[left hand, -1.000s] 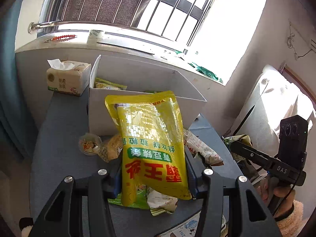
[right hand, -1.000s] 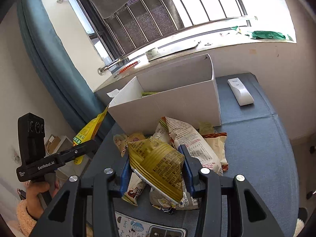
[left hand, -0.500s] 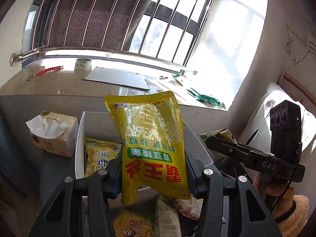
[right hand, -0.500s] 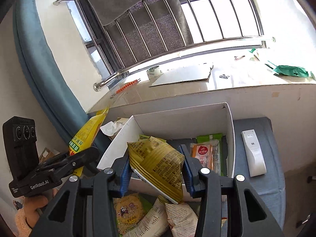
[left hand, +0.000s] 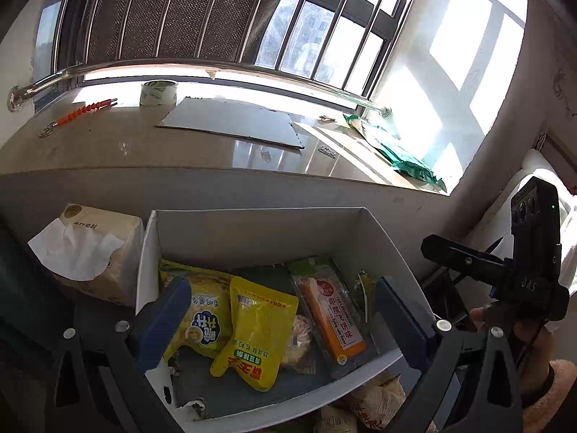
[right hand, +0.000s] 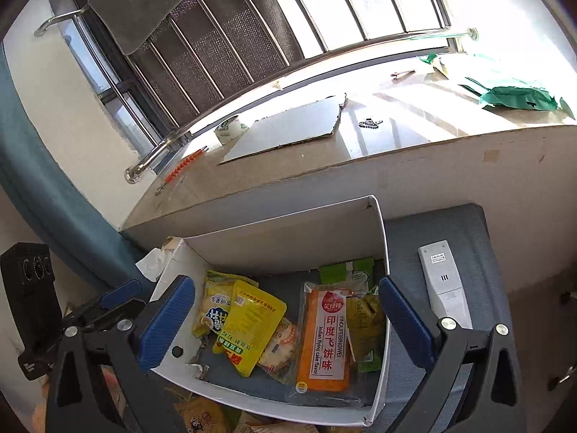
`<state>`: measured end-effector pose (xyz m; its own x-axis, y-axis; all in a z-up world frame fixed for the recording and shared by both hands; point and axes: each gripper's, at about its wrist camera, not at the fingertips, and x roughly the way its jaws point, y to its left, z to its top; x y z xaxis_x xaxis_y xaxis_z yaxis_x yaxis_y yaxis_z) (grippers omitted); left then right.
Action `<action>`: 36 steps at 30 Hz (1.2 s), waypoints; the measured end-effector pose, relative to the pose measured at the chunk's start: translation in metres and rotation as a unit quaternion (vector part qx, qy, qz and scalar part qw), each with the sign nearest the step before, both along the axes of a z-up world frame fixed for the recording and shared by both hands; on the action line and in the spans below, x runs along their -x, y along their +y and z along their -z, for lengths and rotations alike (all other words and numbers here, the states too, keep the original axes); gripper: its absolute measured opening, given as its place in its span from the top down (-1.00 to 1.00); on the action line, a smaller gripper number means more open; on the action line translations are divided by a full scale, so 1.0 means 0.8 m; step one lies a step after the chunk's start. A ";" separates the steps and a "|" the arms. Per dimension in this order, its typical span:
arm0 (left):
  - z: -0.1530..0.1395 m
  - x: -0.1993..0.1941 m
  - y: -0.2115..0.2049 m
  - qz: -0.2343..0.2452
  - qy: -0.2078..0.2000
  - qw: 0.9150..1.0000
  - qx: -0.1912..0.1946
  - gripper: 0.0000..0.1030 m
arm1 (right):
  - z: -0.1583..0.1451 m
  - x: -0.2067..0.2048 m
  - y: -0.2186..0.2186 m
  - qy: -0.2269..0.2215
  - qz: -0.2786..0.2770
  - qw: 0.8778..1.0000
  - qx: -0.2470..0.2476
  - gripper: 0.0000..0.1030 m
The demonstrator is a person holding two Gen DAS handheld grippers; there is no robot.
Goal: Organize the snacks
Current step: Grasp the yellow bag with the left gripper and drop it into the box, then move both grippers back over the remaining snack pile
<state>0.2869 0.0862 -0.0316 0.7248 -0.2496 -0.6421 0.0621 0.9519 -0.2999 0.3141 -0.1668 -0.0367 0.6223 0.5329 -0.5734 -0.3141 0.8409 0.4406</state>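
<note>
While both grippers hover over it with nothing held, the white box (left hand: 252,227) (right hand: 288,231) sits on the blue-grey table (right hand: 450,223), against the wall under the windowsill (left hand: 144,148).

Contents of box, lying on its floor:
- yellow pouch (left hand: 258,328) (right hand: 252,324), red and green print, resting partly on the items beside it;
- yellow puffed-snack bag (left hand: 202,314) (right hand: 214,305), at the left wall, touching the pouch;
- orange flying-cake packet (left hand: 333,321) (right hand: 324,339), clear wrapper, right of centre;
- olive-gold packet (right hand: 364,324), tilted, overlapping the orange packet's right edge against the right wall;
- green packet (right hand: 348,270), at the far right corner, partly hidden;
- small pale wrapped snack (left hand: 297,339) (right hand: 281,342), between pouch and orange packet.

Left gripper (left hand: 281,324): jaws spread wide, empty, above the box's near edge. Right gripper (right hand: 285,321): jaws likewise spread wide, empty, above the same edge.

Outside the box:
- loose snack bags (left hand: 371,400) (right hand: 202,415) on the table, just before the near wall;
- tissue pack (left hand: 93,252), just left of the box;
- white remote (right hand: 445,285), on the table right of the box.

On the windowsill: tape roll (left hand: 158,92), grey cardboard sheet (left hand: 230,126), green bag (left hand: 404,158).
</note>
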 end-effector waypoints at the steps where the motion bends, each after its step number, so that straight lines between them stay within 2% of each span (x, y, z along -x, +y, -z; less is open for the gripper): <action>1: 0.001 0.001 0.003 -0.007 0.002 1.000 -0.005 -1.00 | -0.001 0.001 0.000 -0.002 0.000 1.000 -0.001 -1.00; 4: -0.001 0.005 0.010 -0.015 0.000 1.000 -0.012 -0.99 | -0.003 0.004 0.005 0.000 0.008 1.000 0.022 -1.00; 7: -0.011 0.016 0.012 -0.018 -0.009 1.000 -0.017 -1.00 | -0.009 0.013 0.007 -0.020 0.009 0.999 0.032 -1.00; 10: -0.023 0.038 0.009 -0.010 -0.024 0.999 -0.034 -1.00 | -0.017 0.028 0.005 -0.034 0.002 0.999 0.024 -1.00; 14: -0.042 0.094 0.007 -0.008 -0.073 0.996 -0.057 -0.99 | -0.025 0.070 0.002 -0.067 -0.016 0.997 0.026 -1.00; 18: -0.049 0.158 0.005 -0.009 -0.121 0.991 -0.059 -1.00 | -0.027 0.124 -0.009 -0.096 -0.034 0.995 0.013 -1.00; 22: -0.034 0.207 -0.004 0.015 -0.125 0.991 -0.033 -1.00 | -0.020 0.186 -0.021 -0.120 -0.037 0.992 -0.003 -1.00; 25: -0.013 0.240 -0.022 0.019 -0.141 0.989 -0.043 -1.00 | -0.003 0.230 -0.030 -0.131 -0.031 0.991 -0.006 -1.00; 27: 0.005 0.255 -0.033 0.015 -0.129 0.990 -0.050 -1.00 | 0.012 0.254 -0.033 -0.129 -0.023 0.991 -0.006 -1.00; 33: 0.049 0.303 -0.051 0.011 -0.096 0.995 0.016 -1.00 | 0.059 0.314 -0.040 -0.114 0.000 0.993 0.019 -1.00; 36: 0.060 0.320 -0.069 0.007 -0.092 0.995 -0.023 -1.00 | 0.076 0.331 -0.037 -0.108 -0.016 0.994 0.029 -1.00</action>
